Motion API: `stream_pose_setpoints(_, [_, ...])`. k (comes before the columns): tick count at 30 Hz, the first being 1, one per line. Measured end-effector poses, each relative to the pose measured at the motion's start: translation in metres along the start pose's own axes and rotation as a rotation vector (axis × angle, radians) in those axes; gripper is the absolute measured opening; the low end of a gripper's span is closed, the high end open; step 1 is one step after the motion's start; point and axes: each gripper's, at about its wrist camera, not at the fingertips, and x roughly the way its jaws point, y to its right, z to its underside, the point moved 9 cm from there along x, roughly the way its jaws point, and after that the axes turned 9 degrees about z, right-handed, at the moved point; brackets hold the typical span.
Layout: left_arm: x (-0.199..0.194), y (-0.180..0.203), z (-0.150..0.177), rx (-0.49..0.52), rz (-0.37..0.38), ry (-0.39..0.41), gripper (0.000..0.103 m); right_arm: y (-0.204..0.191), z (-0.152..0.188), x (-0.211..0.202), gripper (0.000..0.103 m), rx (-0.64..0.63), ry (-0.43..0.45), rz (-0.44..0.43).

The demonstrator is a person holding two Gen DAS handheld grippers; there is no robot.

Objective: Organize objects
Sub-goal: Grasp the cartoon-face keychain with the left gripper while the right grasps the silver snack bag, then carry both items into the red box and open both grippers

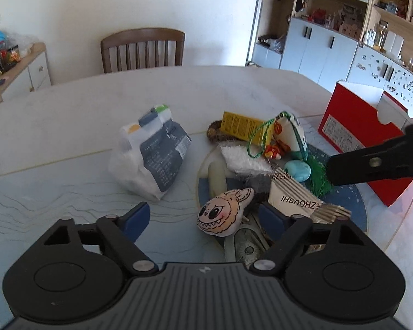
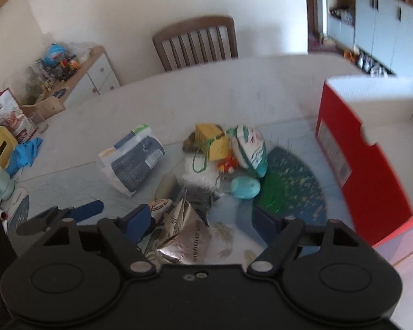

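Fingers of the left gripper [image 1: 203,218] stand apart just above a heap of small things on the worktop [image 1: 68,115], with a cartoon-faced plush charm [image 1: 223,214] lying between the blue pads and touched by neither. Fingers of the right gripper [image 2: 203,220] are likewise apart and hold nothing; under them lies a crinkled silver foil packet [image 2: 187,236], and the right wrist view is blurred. The heap sits on a round blue mat [image 1: 349,200]. Just beyond the charm come a white fluffy cloth [image 1: 245,158], a pale oblong piece [image 1: 216,177] and, to the right, a turquoise pebble-shaped object [image 1: 297,170] beside a green tassel [image 1: 319,177]. Behind these lie a white embroidered pouch [image 1: 289,133] on a green cord, a small orange figure [image 1: 272,151] and a yellow carton [image 1: 242,125] resting partly on a brown woven item [image 1: 214,132]. Left of the heap, apart from it, stands a white and dark blue bag [image 1: 154,154]. At the right edge an open red box [image 1: 355,126] stands on the worktop, near the heap. Across the worktop a wooden chair [image 1: 143,49] faces the wall, with cabinets [image 1: 316,46] to the right.
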Motion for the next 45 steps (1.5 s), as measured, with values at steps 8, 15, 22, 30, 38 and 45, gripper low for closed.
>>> stream_pose_setpoints(8, [0.013,0.0,0.003,-0.019,0.034,-0.028,0.062,-0.004,0.008,0.036,0.062,0.081,-0.127,0.007])
stream_pose_setpoints(15, [0.016,0.007,0.004,-0.012,0.063,-0.029,0.043,-0.006,0.015,0.051,0.045,0.134,-0.196,0.0])
stream_pose_setpoints(22, [0.018,0.012,0.004,0.007,0.052,-0.036,0.033,-0.004,0.016,0.047,0.024,0.152,-0.184,-0.026])
stream_pose_setpoints(30, [0.007,0.017,0.003,0.015,0.036,-0.035,0.032,0.003,0.019,0.033,0.015,0.139,-0.142,-0.05])
stream_pose_setpoints(38, [-0.019,0.035,-0.006,0.018,0.035,-0.04,0.031,0.027,0.014,0.003,0.015,0.173,-0.123,-0.096])
stream_pose_setpoints(45, [-0.041,0.066,-0.031,0.0,0.052,-0.03,0.032,0.061,-0.009,-0.032,0.015,0.184,-0.104,-0.155])
